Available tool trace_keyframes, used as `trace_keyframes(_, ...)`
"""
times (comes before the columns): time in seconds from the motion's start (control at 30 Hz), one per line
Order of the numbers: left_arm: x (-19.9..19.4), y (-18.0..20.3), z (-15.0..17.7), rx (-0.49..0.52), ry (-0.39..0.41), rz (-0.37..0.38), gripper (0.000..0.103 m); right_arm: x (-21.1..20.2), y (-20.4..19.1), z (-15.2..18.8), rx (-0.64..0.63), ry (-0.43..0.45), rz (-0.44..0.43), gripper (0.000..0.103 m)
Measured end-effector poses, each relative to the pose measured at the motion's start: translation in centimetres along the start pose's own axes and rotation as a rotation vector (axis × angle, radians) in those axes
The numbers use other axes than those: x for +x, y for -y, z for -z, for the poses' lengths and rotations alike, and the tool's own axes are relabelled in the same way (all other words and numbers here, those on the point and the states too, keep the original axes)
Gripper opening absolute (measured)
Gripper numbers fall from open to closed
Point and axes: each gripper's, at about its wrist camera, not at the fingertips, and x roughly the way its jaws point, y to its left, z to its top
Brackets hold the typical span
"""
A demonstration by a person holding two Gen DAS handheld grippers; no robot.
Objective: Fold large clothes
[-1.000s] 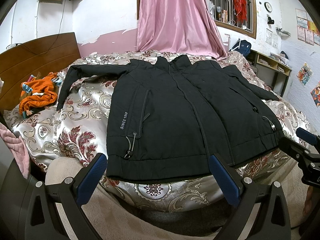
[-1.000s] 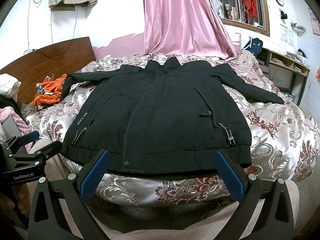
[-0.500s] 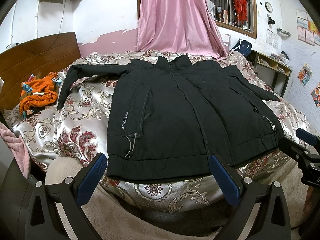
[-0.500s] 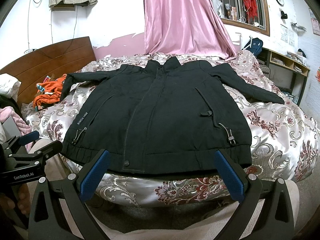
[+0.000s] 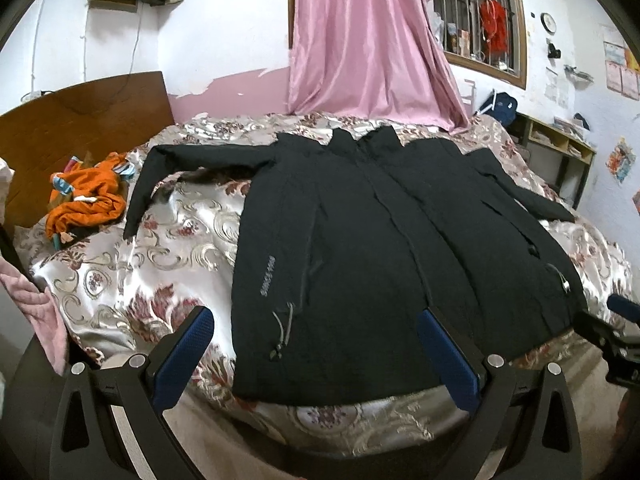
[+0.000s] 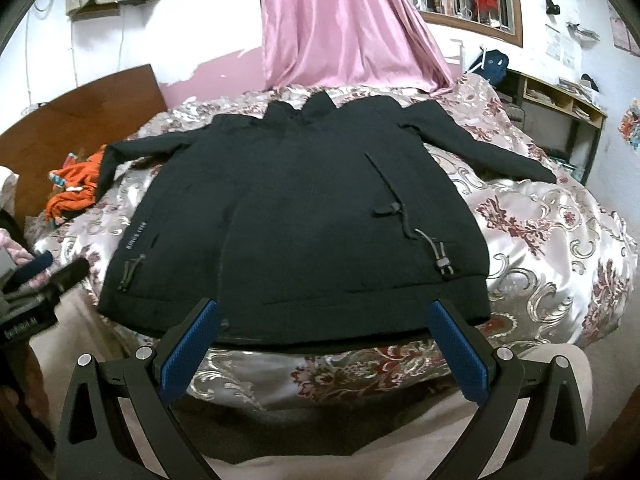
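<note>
The black jacket (image 6: pixel 312 216) lies front up and spread flat on the patterned bedspread (image 6: pixel 552 240), hem at the near edge, collar at the far side, both sleeves stretched out left and right. Nothing is folded yet, so the step in hand looks like the first approach to the garment.

The left gripper (image 5: pixel 316 354) hovers over the near left hem with its jaws wide apart and nothing between them; the right gripper (image 6: pixel 320 342) hangs the same way, spread and empty, just short of the hem's middle.

To do this well, each claw should probably travel out to a sleeve or a hem corner, pinch only the top layer of thick cloth, and carry it inward evenly. The drawcord toggles (image 6: pixel 442 260) could snag. The orange clothes (image 5: pixel 86 196) at the far left lie well apart.
</note>
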Motion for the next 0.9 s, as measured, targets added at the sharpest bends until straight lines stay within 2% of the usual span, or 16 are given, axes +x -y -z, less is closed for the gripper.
trace_keyframes(0.33, 3.1, -0.2, -3.6, 0.010, -0.031, -0.013, 0.103, 2.0, 1.3, -2.5, 0.000, -0.020, 0.067, 0.102)
trace_keyframes(0.6, 7.6, 1.9, -6.6, 0.034, -0.076, -0.021, 0.103, 4.6, 3.2, -6.1, 0.003, 0.015, 0.120, 0.102)
trace_keyframes(0.7, 9.3, 3.1, -8.1, 0.044, -0.089, 0.001, 0.103, 5.5, 4.7, -7.8, 0.018, 0.081, 0.124, 0.102)
trace_keyframes(0.77, 10.4, 4.0, -9.0, 0.040, -0.106, 0.046, 0.103, 5.7, 6.2, -8.8, 0.048, 0.163, 0.131, 0.102)
trace_keyframes(0.83, 11.7, 5.2, -10.2, 0.050, -0.123, 0.102, 0.103, 6.1, 8.1, -10.2, 0.087, 0.243, 0.166, 0.102)
trace_keyframes(0.9, 13.1, 6.8, -11.5, 0.078, -0.129, 0.121, 0.103, 6.6, 10.5, -11.8, 0.124, 0.312, 0.215, 0.102)
